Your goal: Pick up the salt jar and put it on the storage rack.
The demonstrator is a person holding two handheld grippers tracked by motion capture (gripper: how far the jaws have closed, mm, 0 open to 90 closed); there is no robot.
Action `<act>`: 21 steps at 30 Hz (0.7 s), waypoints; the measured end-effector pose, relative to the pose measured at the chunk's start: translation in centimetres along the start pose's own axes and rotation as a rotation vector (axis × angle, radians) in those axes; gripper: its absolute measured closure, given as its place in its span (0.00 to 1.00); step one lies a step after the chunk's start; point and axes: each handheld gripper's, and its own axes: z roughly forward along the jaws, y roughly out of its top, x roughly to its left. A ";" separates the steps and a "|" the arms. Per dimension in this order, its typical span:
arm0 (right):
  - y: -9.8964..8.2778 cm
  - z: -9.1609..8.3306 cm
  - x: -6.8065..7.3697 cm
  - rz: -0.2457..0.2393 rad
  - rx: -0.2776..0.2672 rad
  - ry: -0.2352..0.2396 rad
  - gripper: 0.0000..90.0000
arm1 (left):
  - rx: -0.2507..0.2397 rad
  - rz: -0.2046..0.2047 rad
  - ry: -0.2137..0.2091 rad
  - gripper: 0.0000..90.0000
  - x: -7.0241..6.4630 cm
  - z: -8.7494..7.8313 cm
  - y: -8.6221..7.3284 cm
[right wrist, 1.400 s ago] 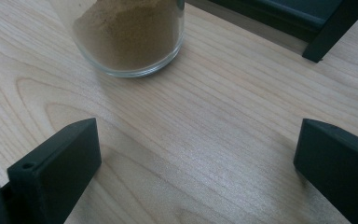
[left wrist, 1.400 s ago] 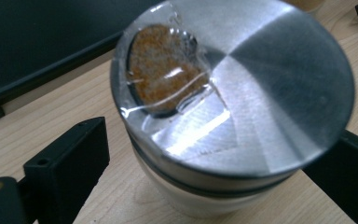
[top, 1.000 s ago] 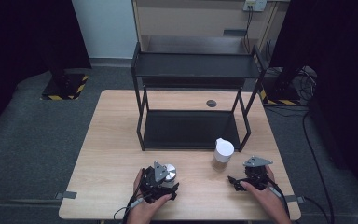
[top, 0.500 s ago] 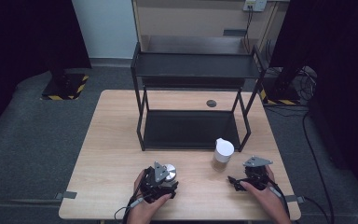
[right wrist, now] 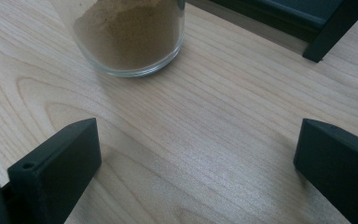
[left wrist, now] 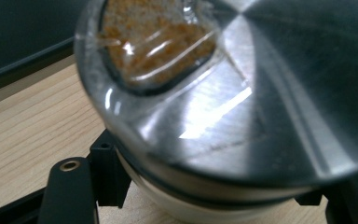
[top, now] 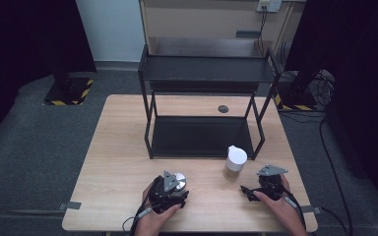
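A: Closing is all that has changed since the earlier frame: the left gripper (top: 170, 189) has just drawn its jaws in on the steel-lidded jar (left wrist: 223, 107), and both hands have kept their place.

B: Where's the jar?

A: On the table (top: 118, 162), near the front edge, left of the white-capped jar (top: 235, 163) and in front of the rack (top: 204, 73). The jaws clamp it just under the lid.

B: And the right gripper (right wrist: 196, 154)?

A: Wide open, nothing between the jaws, low over the wood near the white-capped jar.

B: Advice for the lift?

A: I'd raise it straight and level; orange powder shows through the lid window, and a grip that high may let it swing.
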 end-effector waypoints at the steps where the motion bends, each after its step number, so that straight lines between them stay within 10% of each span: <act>1: 0.0 0.0 0.0 0.000 0.000 0.000 0.01 | 0.000 0.000 0.000 0.32 0.0 0.0 0.0; 21: 0.0 0.0 0.0 -0.001 0.000 0.001 0.01 | -0.021 -0.011 0.028 0.33 -1.0 -0.8 0.3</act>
